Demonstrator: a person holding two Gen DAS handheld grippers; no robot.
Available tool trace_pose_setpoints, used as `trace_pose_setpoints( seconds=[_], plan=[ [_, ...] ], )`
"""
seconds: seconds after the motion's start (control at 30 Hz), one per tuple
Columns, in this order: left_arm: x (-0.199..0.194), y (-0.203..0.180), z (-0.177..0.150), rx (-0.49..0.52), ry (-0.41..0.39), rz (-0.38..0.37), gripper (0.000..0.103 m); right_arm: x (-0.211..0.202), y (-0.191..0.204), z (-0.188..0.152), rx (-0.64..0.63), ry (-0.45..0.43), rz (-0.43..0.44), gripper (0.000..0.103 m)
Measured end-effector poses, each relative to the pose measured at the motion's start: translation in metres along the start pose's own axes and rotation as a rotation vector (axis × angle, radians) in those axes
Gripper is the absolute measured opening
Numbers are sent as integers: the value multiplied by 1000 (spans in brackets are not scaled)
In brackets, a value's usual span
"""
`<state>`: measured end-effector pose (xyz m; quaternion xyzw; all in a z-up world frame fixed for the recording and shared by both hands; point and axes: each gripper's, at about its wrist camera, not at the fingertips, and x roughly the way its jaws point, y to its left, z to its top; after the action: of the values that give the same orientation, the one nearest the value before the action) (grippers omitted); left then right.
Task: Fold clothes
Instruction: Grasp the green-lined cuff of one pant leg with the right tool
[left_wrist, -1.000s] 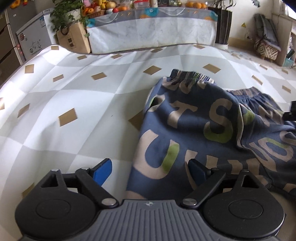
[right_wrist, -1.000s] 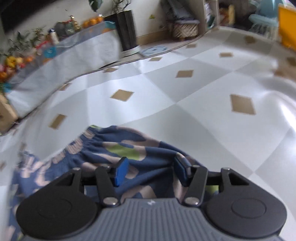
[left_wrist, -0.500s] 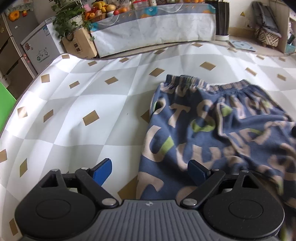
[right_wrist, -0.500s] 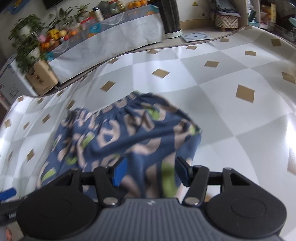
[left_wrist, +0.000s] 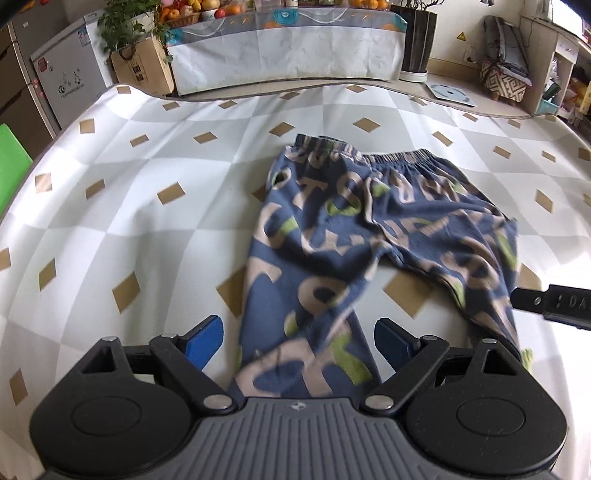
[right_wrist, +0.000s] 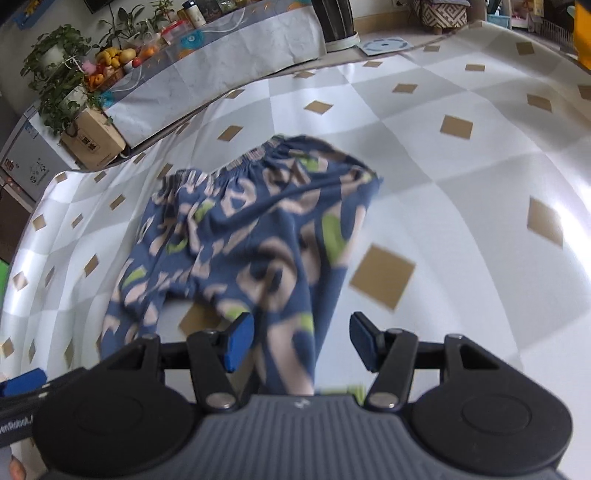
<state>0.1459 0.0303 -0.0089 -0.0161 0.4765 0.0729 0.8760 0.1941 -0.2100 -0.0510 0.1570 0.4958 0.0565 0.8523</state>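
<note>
Both the left gripper (left_wrist: 297, 341) and right gripper (right_wrist: 301, 341) are hovering spread-fingered over the legs of the lettered trousers (left_wrist: 373, 236) lying unfolded on the checked tablecloth (left_wrist: 147, 206), risking bunching the loose fabric.

We see blue trousers (left_wrist: 369, 236) printed with beige and lime-green letters, lying on a white-and-grey checked cloth (left_wrist: 147, 206) dotted with brown diamonds.
</note>
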Motion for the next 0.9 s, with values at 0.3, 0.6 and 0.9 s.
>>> trace_pose_setpoints(
  seconds=[0.3,0.6,0.9],
  plan=[
    [-11,-4,-19,77,-9,17,90,-21,-5,-27,30,46,36,55],
    [-10,-1,-35,60,42,-8,90,-27,-21,-56,80,96,-34,56],
    [-5,1,-42,28,88,-21,90,-16,-8,-67,-5,136,-29,57]
  ],
)
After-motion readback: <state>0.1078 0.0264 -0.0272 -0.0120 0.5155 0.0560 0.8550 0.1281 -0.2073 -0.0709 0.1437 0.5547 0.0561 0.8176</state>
